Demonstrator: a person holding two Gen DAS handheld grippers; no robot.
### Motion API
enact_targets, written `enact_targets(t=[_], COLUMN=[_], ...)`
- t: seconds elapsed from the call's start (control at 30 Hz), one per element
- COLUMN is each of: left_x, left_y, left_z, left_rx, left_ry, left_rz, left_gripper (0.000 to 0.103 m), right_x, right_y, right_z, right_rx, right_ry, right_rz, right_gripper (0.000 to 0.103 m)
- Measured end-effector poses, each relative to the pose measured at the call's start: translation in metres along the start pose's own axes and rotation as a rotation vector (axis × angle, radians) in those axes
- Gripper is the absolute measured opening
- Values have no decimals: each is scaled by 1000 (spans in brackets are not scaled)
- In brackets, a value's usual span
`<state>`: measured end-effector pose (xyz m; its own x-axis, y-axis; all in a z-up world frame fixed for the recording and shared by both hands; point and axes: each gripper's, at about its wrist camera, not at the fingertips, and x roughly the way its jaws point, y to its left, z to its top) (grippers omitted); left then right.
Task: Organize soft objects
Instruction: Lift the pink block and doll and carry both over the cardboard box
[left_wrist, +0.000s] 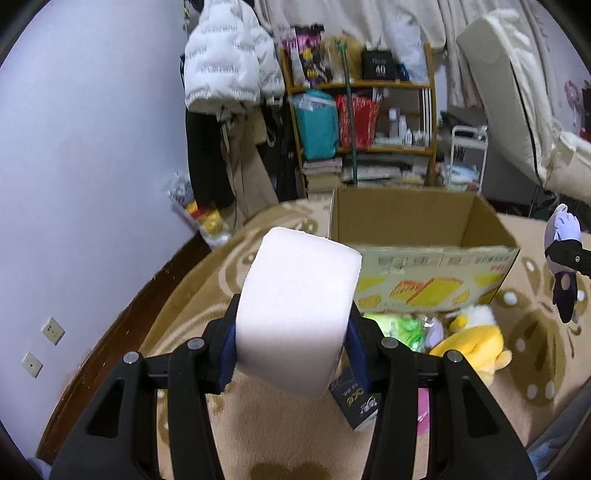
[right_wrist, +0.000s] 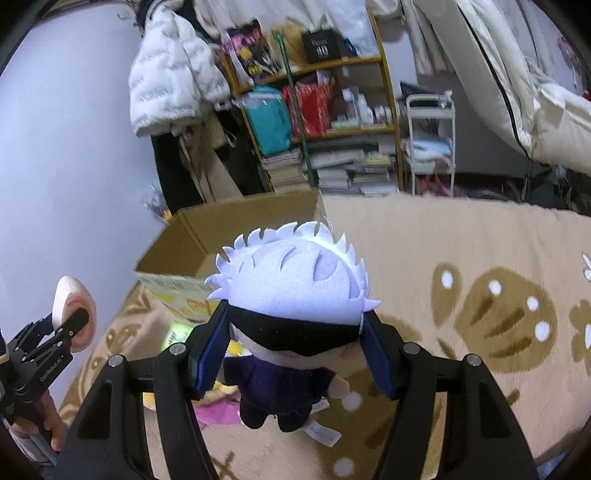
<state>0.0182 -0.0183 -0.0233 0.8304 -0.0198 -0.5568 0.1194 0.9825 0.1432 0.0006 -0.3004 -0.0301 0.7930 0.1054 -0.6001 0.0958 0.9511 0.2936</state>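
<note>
My left gripper (left_wrist: 291, 332) is shut on a white foam cushion (left_wrist: 299, 306) and holds it above the carpet, near the front left of an open cardboard box (left_wrist: 417, 229). It also shows in the right wrist view (right_wrist: 72, 325) at the left, with the cushion (right_wrist: 68, 295). My right gripper (right_wrist: 295, 347) is shut on a white-haired plush doll (right_wrist: 295, 295) with a black blindfold and dark body, held in the air right of the box (right_wrist: 207, 229). The doll also shows at the right edge of the left wrist view (left_wrist: 563, 258).
A yellow plush (left_wrist: 472, 343), a green packet (left_wrist: 399, 326) and a dark small box (left_wrist: 354, 402) lie on the beige patterned carpet (right_wrist: 461, 258) before the cardboard box. A wooden shelf (left_wrist: 369, 110), hanging coats (left_wrist: 225, 74) and a white cart (right_wrist: 430, 147) stand behind.
</note>
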Motion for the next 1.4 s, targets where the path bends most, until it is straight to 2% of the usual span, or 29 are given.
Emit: enact_targets(t=[0.1, 0.37, 0.63, 1.03, 1.17, 1.4], left_x=[-7, -32, -36, 27, 48, 69], left_y=[1, -7, -17, -29, -31, -39], left_z=[4, 25, 54, 89, 94, 92], left_rx=[-11, 16, 43, 53, 51, 64], left_ry=[-30, -147, -211, -185, -119, -84], left_rz=[-25, -32, -47, -62, -63, -100], left_gripper=[48, 48, 48, 48, 48, 48], right_x=[-10, -24, -18, 25, 42, 71], right_y=[7, 18, 26, 24, 29, 36], right_z=[3, 16, 34, 61, 65, 59], right_rx=[-25, -40, -92, -106, -127, -176], right_ry=[-53, -134, -186, -177, -176, -130], right_rz=[20, 74, 58, 100, 124, 159], right_gripper=[70, 70, 70, 70, 70, 70])
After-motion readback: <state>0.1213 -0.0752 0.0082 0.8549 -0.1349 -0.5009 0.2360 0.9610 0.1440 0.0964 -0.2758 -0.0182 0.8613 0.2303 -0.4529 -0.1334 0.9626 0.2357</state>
